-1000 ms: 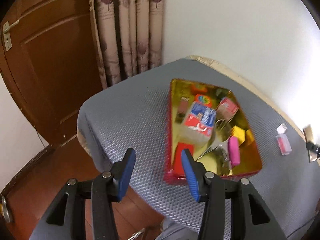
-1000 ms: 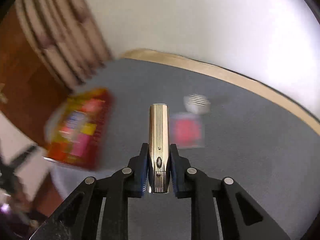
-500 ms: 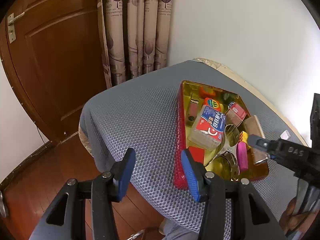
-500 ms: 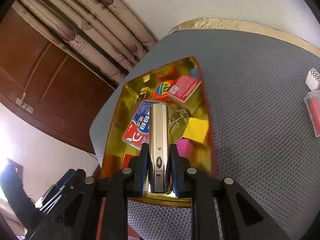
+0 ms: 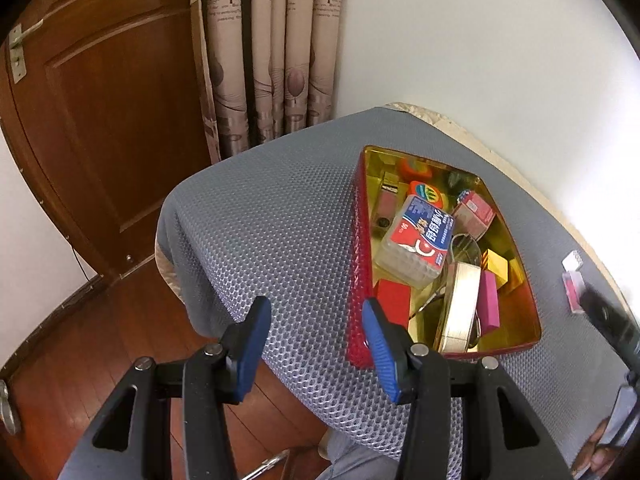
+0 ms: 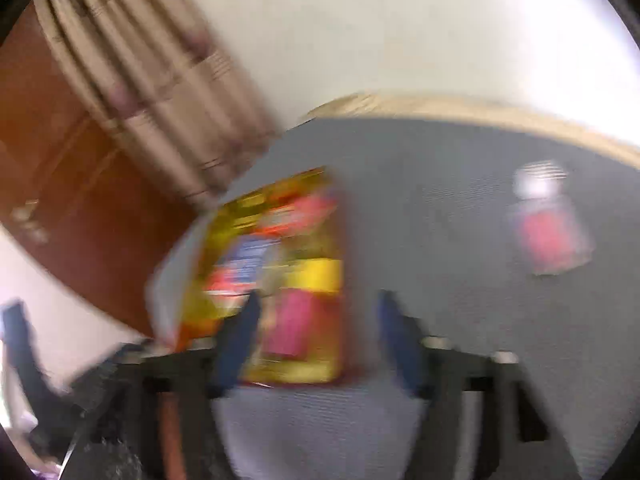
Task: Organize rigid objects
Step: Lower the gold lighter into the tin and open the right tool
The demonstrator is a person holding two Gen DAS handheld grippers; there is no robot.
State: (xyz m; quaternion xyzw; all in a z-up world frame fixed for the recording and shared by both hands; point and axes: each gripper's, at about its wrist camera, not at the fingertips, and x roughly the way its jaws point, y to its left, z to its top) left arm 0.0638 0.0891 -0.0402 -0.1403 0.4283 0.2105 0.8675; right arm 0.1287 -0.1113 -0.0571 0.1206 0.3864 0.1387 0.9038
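Observation:
A red tin with a gold inside point(image 5: 358, 264) stands on the grey mat, filled with several small boxes. A ribbed silver case point(image 5: 460, 308) lies in its near end, beside a pink block point(image 5: 489, 304). My left gripper point(image 5: 316, 344) hangs open and empty by the tin's near left corner. In the blurred right wrist view my right gripper point(image 6: 318, 336) has its jaws opening with nothing between them, over the tin's point(image 6: 338, 360) near right edge. A clear box with red contents point(image 6: 550, 236) and a small white striped piece point(image 6: 538, 178) lie on the mat to the right.
The grey mat point(image 5: 280, 232) covers a table against a white wall. A wooden door point(image 5: 100, 120) and a curtain point(image 5: 272, 52) stand beyond its far left corner, with wood floor below. A black part of the other gripper point(image 5: 608, 316) shows at the right edge.
My right gripper carried the silver case over the tin, let it go there and swung back to the right, jaws now apart. The left gripper stayed put.

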